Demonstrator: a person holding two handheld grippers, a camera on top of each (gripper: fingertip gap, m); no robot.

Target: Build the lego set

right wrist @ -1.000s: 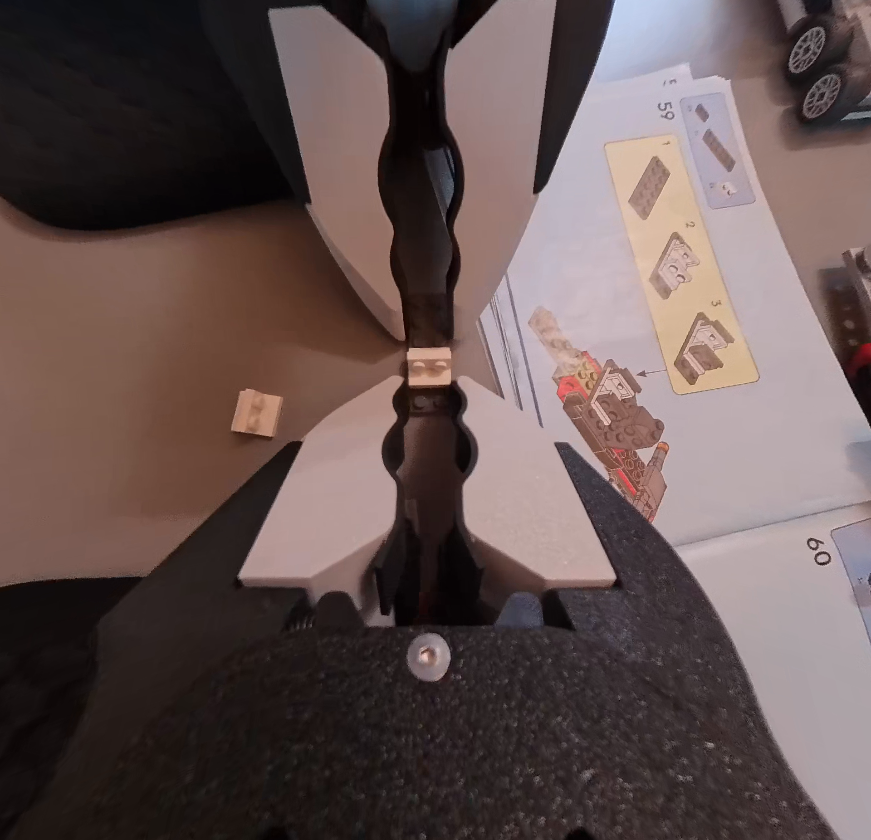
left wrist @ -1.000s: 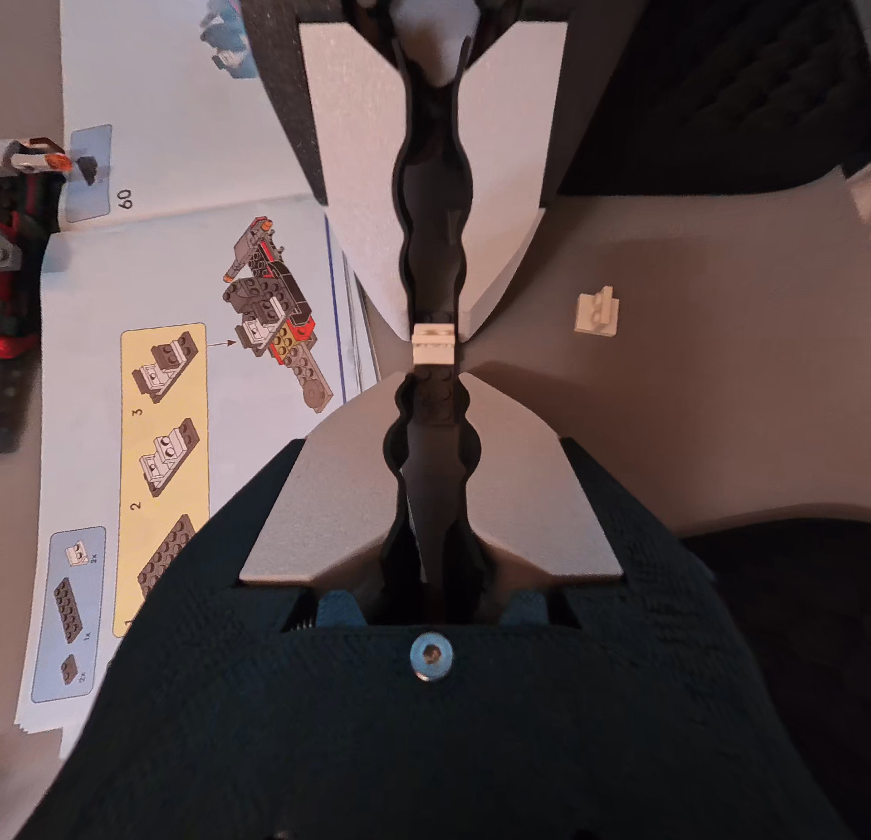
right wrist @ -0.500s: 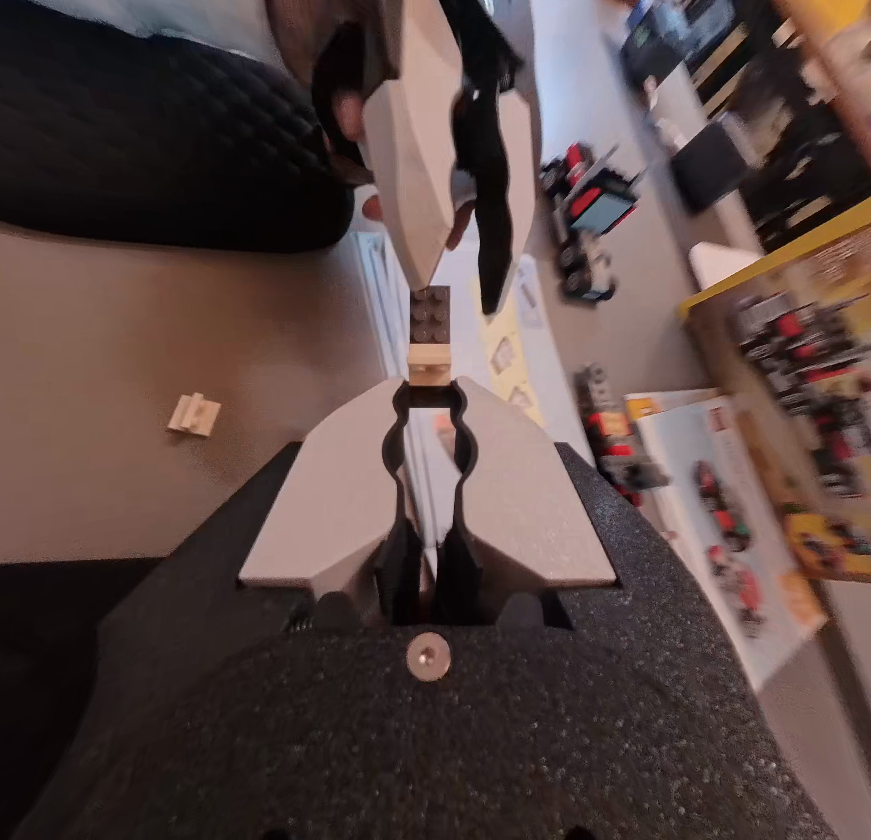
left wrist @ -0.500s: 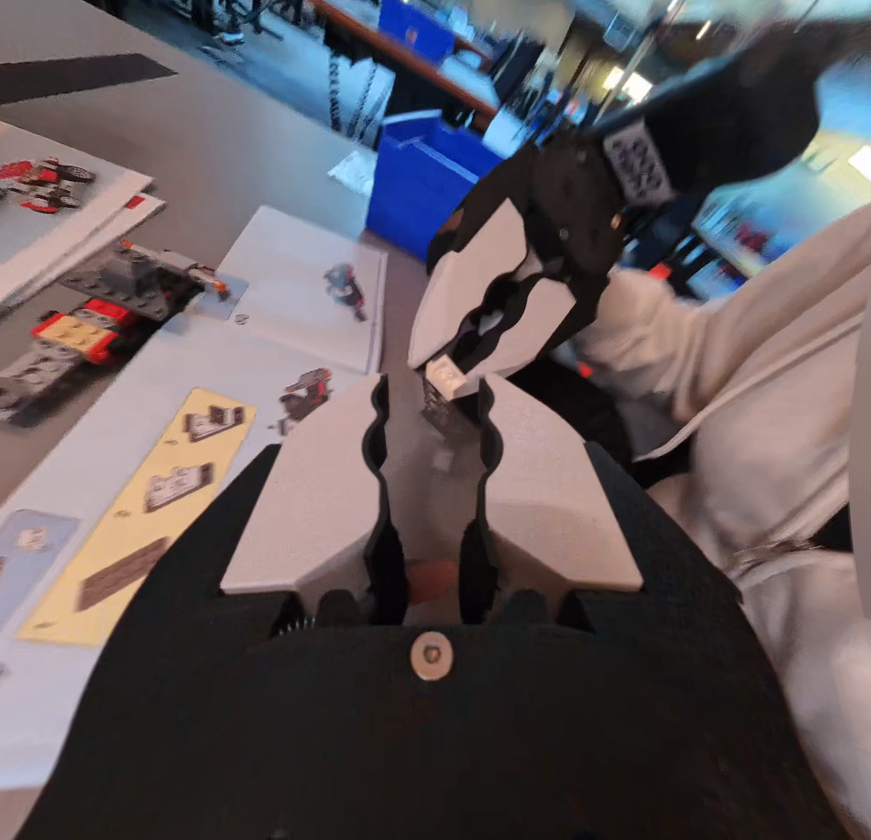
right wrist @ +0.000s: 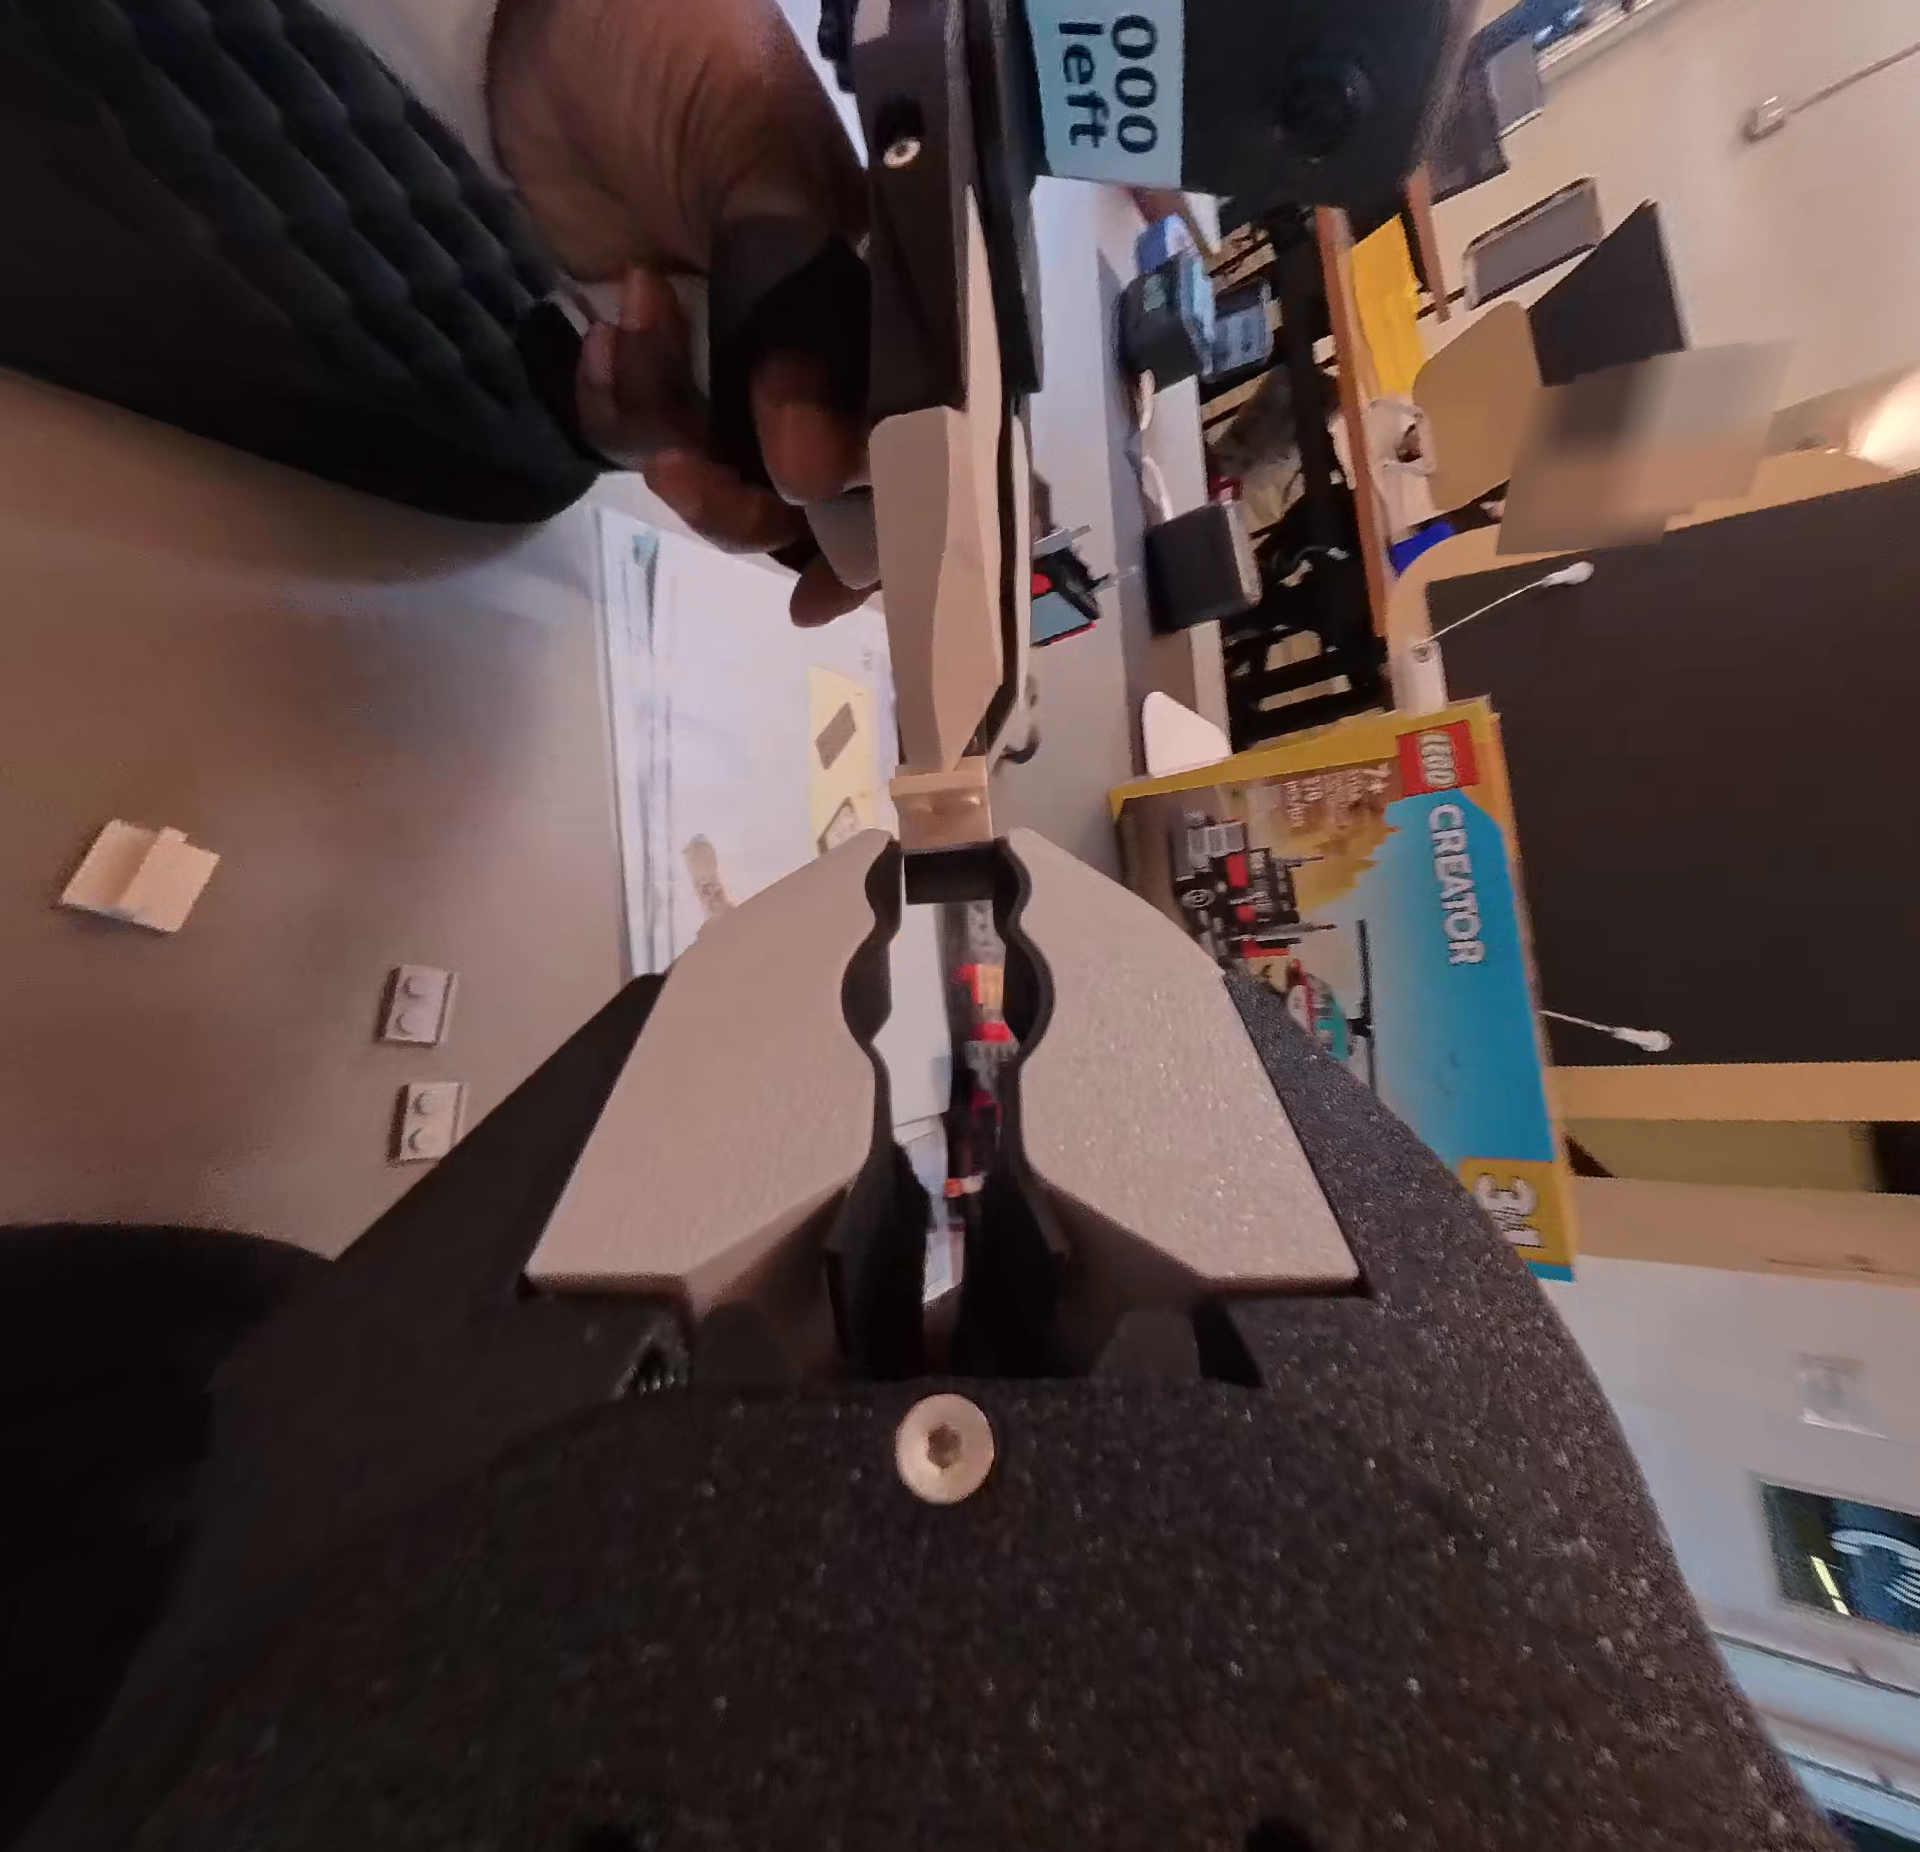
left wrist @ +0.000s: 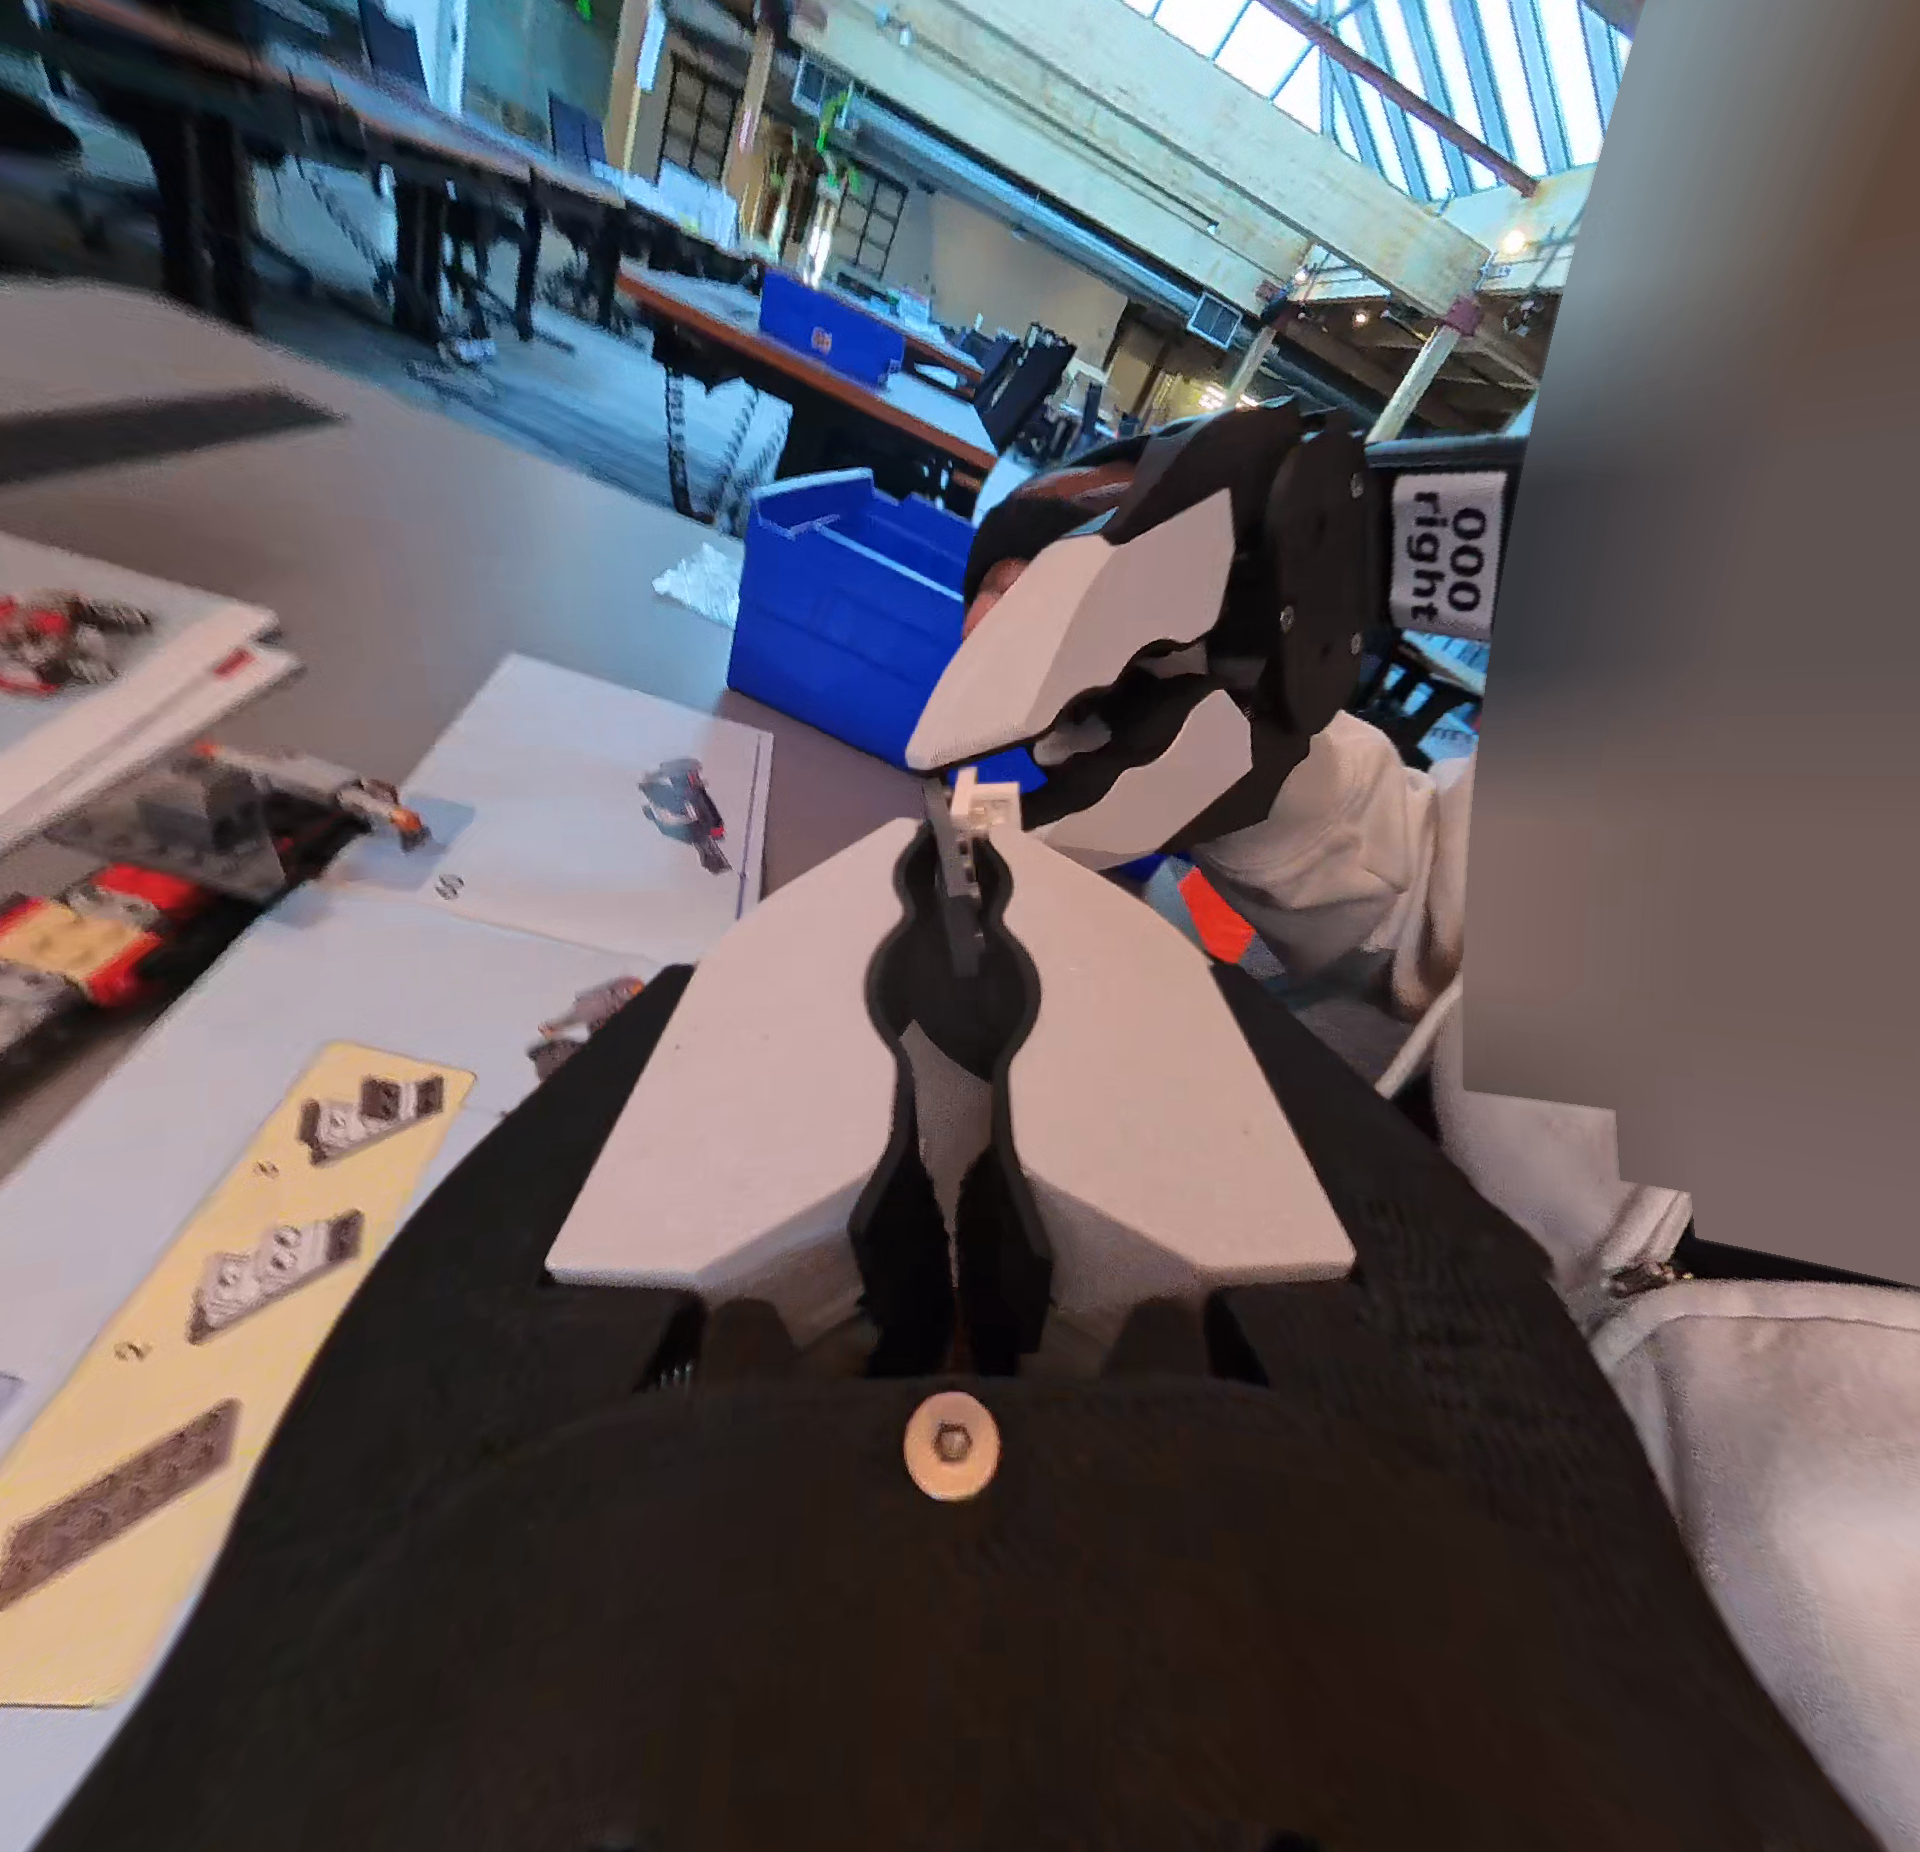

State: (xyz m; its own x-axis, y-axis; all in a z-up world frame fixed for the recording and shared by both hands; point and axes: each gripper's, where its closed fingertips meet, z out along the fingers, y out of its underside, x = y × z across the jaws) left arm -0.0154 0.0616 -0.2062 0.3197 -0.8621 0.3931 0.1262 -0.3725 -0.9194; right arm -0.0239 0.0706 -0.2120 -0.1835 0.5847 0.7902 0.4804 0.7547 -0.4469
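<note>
My left gripper (left wrist: 956,846) is shut on a dark grey plate (left wrist: 961,909) that stands on edge between its tips. A small white bracket piece (left wrist: 982,800) sits on the plate's far end. My right gripper (left wrist: 982,794) comes in from the upper right and is shut on that white piece. In the right wrist view my right gripper (right wrist: 948,852) holds the white piece (right wrist: 940,805) at its tips, with a dark part between them. My left gripper (right wrist: 940,763) meets it edge-on from above, held by a hand (right wrist: 675,244). Both are raised above the table.
The open instruction booklet (left wrist: 582,815) lies on the grey table, with a partly built red and grey model (left wrist: 114,909) to its left. A blue bin (left wrist: 852,628) stands behind. A loose white piece (right wrist: 140,875), two small white plates (right wrist: 416,1005) and the set's box (right wrist: 1403,950) lie around. Only a small space, under 4 cm, lies between the two pairs of fingers.
Both grippers have lifted and tilted up from the table. My left gripper opened half a second ago and has closed again on the dark plate. My right gripper kept hold of the white piece.
</note>
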